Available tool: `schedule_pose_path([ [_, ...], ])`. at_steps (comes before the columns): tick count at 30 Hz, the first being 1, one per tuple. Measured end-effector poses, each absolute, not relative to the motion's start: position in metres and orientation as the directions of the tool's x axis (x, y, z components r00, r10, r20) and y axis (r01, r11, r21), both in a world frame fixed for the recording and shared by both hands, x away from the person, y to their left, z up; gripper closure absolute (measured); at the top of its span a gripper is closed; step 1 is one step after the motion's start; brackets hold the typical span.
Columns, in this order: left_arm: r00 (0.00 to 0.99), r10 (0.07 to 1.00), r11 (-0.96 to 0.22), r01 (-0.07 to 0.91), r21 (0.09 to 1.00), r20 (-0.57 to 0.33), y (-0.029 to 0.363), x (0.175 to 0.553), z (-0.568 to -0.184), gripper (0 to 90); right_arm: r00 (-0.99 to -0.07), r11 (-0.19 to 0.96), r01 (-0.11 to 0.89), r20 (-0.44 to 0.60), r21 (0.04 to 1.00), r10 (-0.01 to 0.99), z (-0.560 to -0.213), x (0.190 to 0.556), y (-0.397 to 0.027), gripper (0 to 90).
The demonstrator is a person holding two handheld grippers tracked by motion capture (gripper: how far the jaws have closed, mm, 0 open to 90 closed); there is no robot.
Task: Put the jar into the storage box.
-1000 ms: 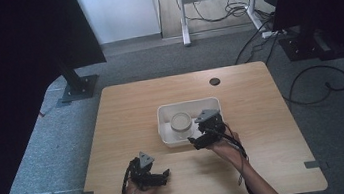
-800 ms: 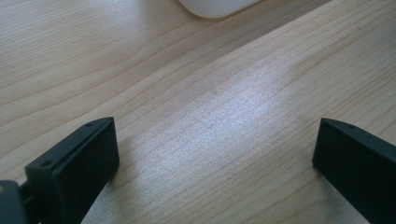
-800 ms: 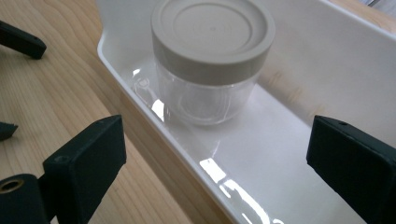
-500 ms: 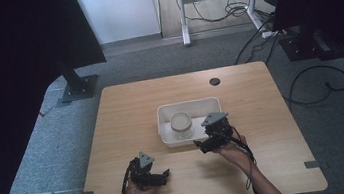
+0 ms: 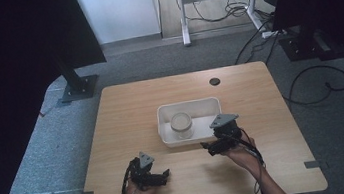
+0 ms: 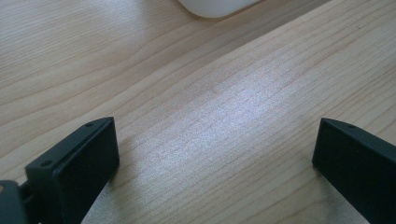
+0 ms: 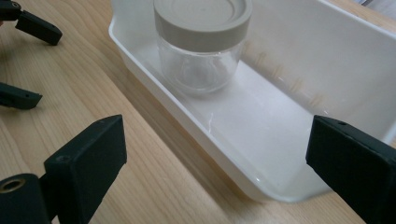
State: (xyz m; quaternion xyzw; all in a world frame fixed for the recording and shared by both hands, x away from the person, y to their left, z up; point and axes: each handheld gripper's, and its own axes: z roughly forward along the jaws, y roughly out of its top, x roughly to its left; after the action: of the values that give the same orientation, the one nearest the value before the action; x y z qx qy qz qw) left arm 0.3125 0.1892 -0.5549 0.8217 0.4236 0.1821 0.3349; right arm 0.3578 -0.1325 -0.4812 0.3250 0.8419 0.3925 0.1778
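A clear glass jar (image 5: 182,125) (image 7: 201,44) with a grey lid stands upright in the left part of a white plastic tray (image 5: 189,107) (image 7: 299,60) at the table's middle. My right gripper (image 5: 209,147) (image 7: 217,158) is held just off the tray's near right corner, jaws wide open with nothing between them, facing the jar. My left gripper (image 5: 166,173) (image 6: 217,154) rests low over bare wood near the front edge, open and holding nothing; a tray corner (image 6: 215,5) peeks in at the top of the left gripper view.
The wooden table (image 5: 126,113) has a round cable hole (image 5: 215,80) at the back. Black stands (image 5: 78,86) and floor cables (image 5: 316,80) surround it. In the right gripper view the other gripper's open jaws appear at top left.
My right gripper has drawn back from over the tray toward the near right, and now sits outside the tray's edge. The left gripper has stayed put.
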Motion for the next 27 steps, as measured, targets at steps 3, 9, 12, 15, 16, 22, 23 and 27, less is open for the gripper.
schedule_pose_path([
  [3,0.576,0.817,-0.419,0.574,0.703,0.016,0.189,0.313,-0.555,0.2,-0.725,0.484,0.407,-0.048,0.775,0.687,-0.48,0.354,-0.137,4.7],
  [9,0.577,0.817,-0.42,0.574,0.702,0.018,0.189,0.313,-0.555,0.2,-0.714,0.478,0.407,-0.055,0.778,0.698,-0.481,0.346,-0.15,4.4],
  [12,0.576,0.817,-0.42,0.574,0.702,0.018,0.189,0.313,-0.555,0.2,-0.708,0.472,0.401,-0.062,0.785,0.704,-0.479,0.342,-0.157,4.2],
  [15,0.575,0.818,-0.419,0.575,0.702,0.017,0.189,0.312,-0.555,0.2,-0.697,0.464,0.404,-0.063,0.789,0.714,-0.48,0.338,-0.164,4.2],
  [16,0.574,0.818,-0.419,0.575,0.703,0.017,0.189,0.312,-0.555,0.2,-0.695,0.462,0.405,-0.063,0.789,0.716,-0.481,0.336,-0.166,4.2],
  [22,0.574,0.819,-0.418,0.576,0.702,0.017,0.189,0.312,-0.555,0.2,-0.689,0.47,0.397,-0.082,0.788,0.72,-0.484,0.327,-0.177,4.1],
  [23,0.574,0.819,-0.418,0.576,0.702,0.018,0.189,0.312,-0.555,0.2,-0.684,0.467,0.399,-0.083,0.789,0.724,-0.484,0.325,-0.179,4.1],
  [27,0.574,0.819,-0.419,0.576,0.702,0.018,0.189,0.312,-0.555,0.2,-0.671,0.452,0.405,-0.078,0.795,0.737,-0.485,0.321,-0.189,4.1],
])
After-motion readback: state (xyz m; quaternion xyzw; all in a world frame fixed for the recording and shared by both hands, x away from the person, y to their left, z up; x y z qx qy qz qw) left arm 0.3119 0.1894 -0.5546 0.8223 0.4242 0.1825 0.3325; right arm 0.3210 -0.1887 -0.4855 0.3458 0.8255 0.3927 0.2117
